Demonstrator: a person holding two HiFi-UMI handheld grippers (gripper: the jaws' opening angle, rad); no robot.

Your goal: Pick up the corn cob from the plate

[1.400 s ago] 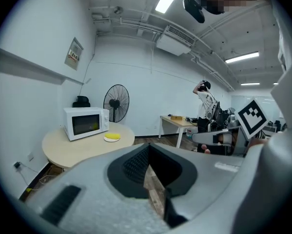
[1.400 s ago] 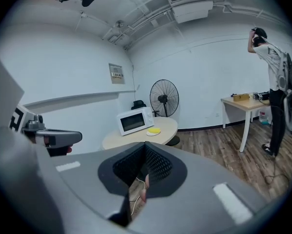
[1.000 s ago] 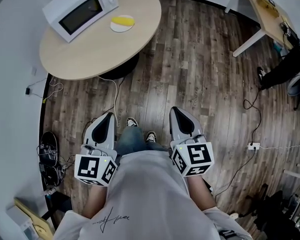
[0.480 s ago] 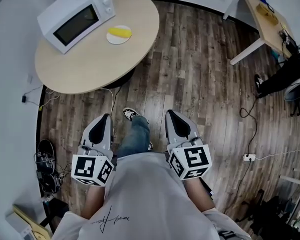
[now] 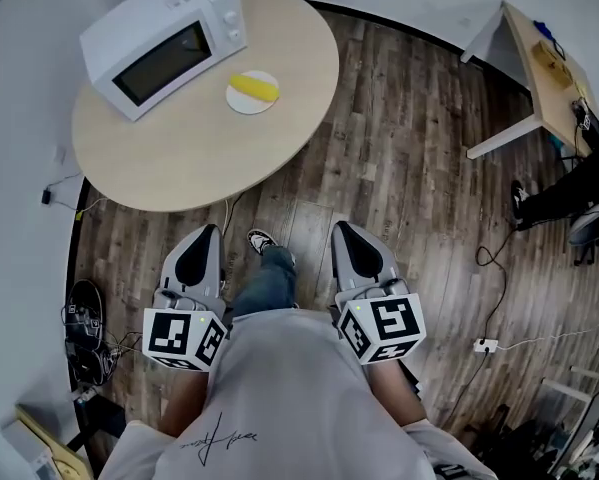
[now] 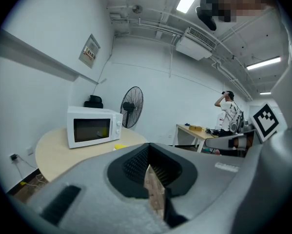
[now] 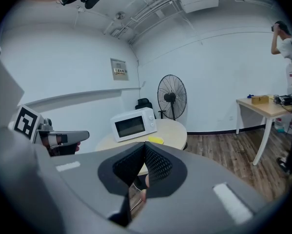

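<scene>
The yellow corn cob (image 5: 254, 88) lies on a small white plate (image 5: 245, 106) on the round wooden table (image 5: 179, 158), to the right of a white microwave (image 5: 167, 42). Both grippers are held low in front of my body, over the wood floor and well short of the table. The left gripper (image 5: 196, 260) is shut and empty, and so is the right gripper (image 5: 359, 253). The left gripper view shows the corn cob (image 6: 120, 146) as a yellow speck beside the microwave (image 6: 93, 126). The right gripper view shows the corn cob (image 7: 155, 140) just past its shut jaws.
My leg and shoe (image 5: 263, 240) stand between the grippers. Cables and shoes (image 5: 79, 313) lie on the floor at left, a power strip (image 5: 482, 346) at right. A second table (image 5: 544, 58) stands far right, where another person (image 6: 229, 113) stands. A fan (image 7: 171, 97) rises behind the round table.
I have stepped toward the round table, so the table, plate and corn sit closer in the head view. Both grippers came along, still shut and empty.
</scene>
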